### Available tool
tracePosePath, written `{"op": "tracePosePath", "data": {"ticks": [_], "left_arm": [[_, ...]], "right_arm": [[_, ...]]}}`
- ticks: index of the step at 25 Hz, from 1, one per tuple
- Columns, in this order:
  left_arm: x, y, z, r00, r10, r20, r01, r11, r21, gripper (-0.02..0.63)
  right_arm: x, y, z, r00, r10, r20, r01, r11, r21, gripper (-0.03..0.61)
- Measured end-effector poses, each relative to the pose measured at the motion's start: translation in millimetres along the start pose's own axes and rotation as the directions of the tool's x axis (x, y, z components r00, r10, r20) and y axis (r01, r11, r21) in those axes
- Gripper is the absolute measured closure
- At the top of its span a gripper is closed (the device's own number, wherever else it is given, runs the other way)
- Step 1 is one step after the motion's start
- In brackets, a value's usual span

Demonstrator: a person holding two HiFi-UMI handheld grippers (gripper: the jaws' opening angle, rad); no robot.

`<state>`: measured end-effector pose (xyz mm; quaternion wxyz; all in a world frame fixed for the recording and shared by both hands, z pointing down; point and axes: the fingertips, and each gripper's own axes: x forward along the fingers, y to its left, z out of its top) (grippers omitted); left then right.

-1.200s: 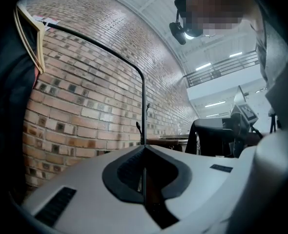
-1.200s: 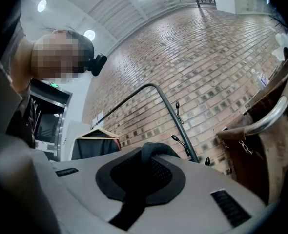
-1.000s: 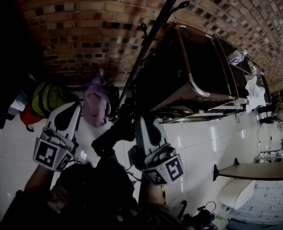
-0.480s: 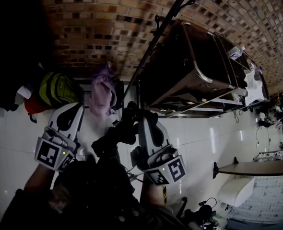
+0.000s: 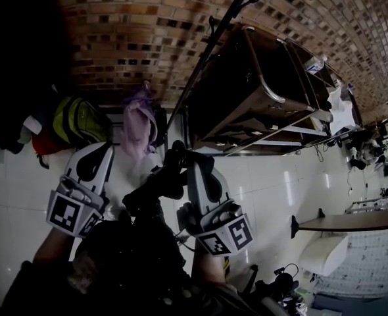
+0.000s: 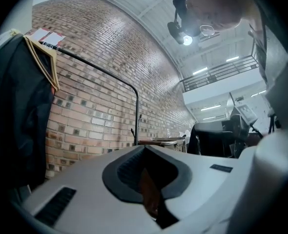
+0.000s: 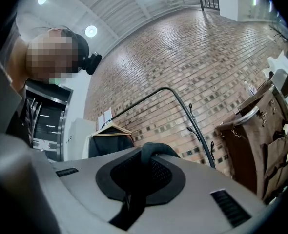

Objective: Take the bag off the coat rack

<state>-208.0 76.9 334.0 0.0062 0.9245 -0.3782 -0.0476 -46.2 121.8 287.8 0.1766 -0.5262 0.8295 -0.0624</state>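
The bag (image 5: 151, 186) hung clear of the rack (image 5: 210, 51), low between our two grippers and close to our body. Our right gripper (image 5: 193, 166) was clamped fully shut on its black strap (image 7: 153, 152), which looped up out of the pads. Our left gripper (image 5: 95, 158) was closed too, apart from the bag. Only a thin brownish sliver showed in its seam, and we couldn't tell what that was. We judged the bag soft, slack and fairly light, likely to swing and sag from one strap. The strap looked the surest hold, and a second grip lower on the body would steady it.
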Motion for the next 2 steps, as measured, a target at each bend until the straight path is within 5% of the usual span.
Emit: {"op": "tracePosePath", "data": {"ticks": [2], "left_arm": [[-4.6,-2.7,2.0,1.000,-0.001,-0.004,0.001,1.000,0.001,0.578]], "right_arm": [[-3.1,3.5,0.1,1.000,-0.009,0.000,0.009,1.000,0.007,0.563]]}}
